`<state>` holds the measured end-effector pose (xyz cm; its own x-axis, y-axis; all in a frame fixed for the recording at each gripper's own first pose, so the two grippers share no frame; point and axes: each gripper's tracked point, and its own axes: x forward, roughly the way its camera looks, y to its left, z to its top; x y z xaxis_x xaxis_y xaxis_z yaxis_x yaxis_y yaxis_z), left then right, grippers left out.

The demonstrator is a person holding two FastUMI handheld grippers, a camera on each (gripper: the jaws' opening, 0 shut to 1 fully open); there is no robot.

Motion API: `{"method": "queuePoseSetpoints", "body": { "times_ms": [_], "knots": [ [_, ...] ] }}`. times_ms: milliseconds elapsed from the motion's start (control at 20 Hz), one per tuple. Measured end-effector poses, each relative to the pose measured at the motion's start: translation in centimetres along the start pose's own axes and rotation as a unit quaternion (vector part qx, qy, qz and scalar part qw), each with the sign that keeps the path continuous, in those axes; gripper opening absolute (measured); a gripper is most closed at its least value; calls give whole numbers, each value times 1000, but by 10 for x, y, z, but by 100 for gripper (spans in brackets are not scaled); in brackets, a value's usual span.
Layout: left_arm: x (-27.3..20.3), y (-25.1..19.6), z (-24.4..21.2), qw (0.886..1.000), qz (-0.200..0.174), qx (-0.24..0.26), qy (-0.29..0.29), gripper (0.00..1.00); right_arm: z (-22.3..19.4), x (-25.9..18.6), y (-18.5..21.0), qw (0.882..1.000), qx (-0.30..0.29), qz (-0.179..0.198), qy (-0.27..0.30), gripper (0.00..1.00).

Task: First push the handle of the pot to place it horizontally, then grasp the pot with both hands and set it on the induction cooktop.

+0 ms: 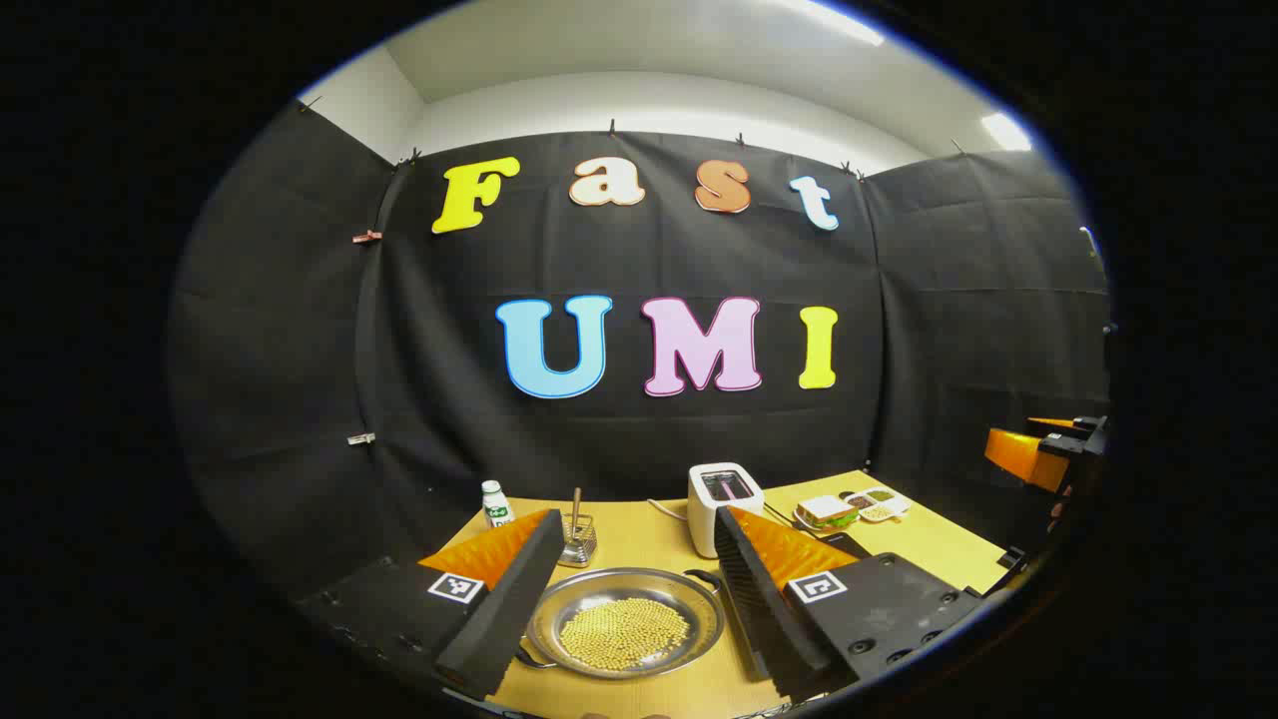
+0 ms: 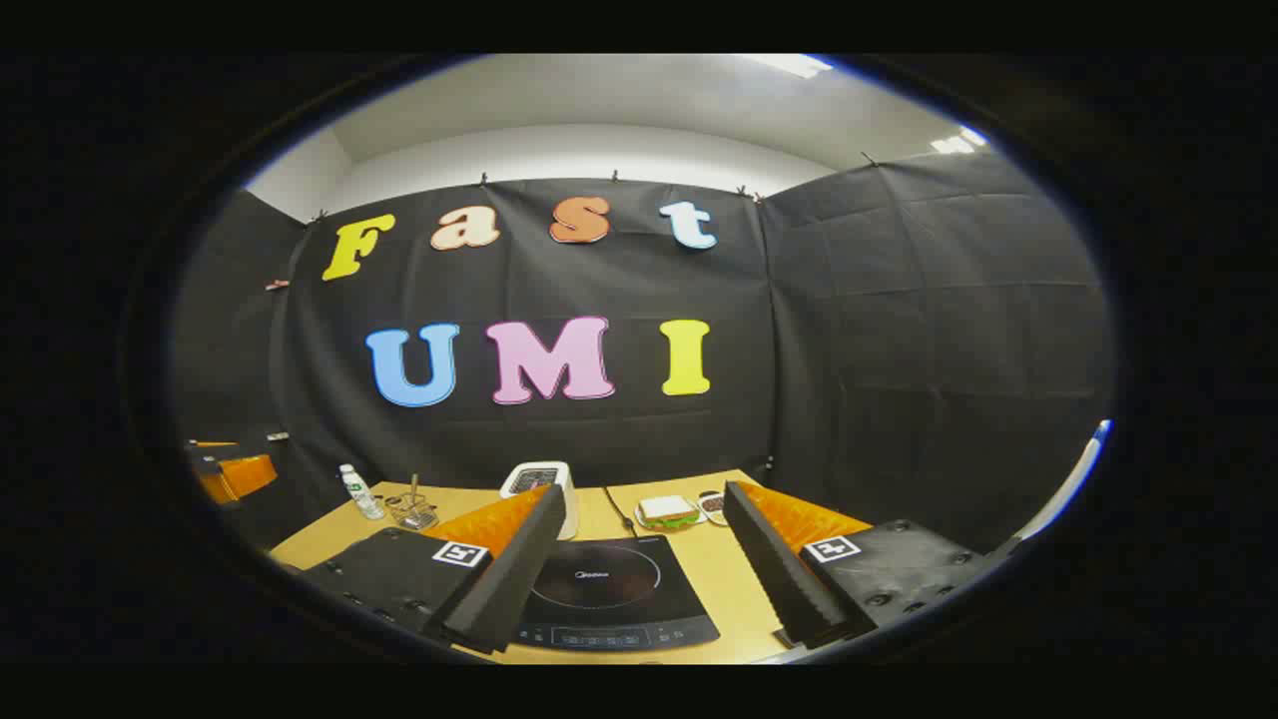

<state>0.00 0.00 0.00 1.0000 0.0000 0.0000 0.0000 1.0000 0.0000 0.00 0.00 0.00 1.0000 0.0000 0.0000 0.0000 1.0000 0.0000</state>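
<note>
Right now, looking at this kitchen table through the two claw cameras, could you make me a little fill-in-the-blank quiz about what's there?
1. The metal pot holds small yellow ____.
2. Both fingers of the left claw stand apart, so the claw is ____.
3. In front of the right claw lies the black ____.
4. Behind the pot stands a white ____.

Missing words: beans; open; cooktop; toaster.
</note>
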Motion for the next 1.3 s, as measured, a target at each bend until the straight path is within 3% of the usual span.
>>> {"method": "queuePoseSetpoints", "body": {
  "times_ms": [150, 200, 700, 1300],
  "knots": [
    [-3, -10, -7, 1000, -15, -14, 9, 95, 1, -2, 3, 1000, -4, 3, -5, 99],
    [-4, -8, -6, 1000, -13, -11, 6, 95, 1, -2, 4, 1000, -6, 5, -6, 94],
    [-3, -9, -7, 1000, -14, -6, 1, 95, -4, 0, 2, 1000, -8, 13, -2, 100],
    [0, -7, -18, 1000, -13, 2, 15, 95, -12, -3, 4, 1000, -13, 22, 6, 99]
  ]
}}
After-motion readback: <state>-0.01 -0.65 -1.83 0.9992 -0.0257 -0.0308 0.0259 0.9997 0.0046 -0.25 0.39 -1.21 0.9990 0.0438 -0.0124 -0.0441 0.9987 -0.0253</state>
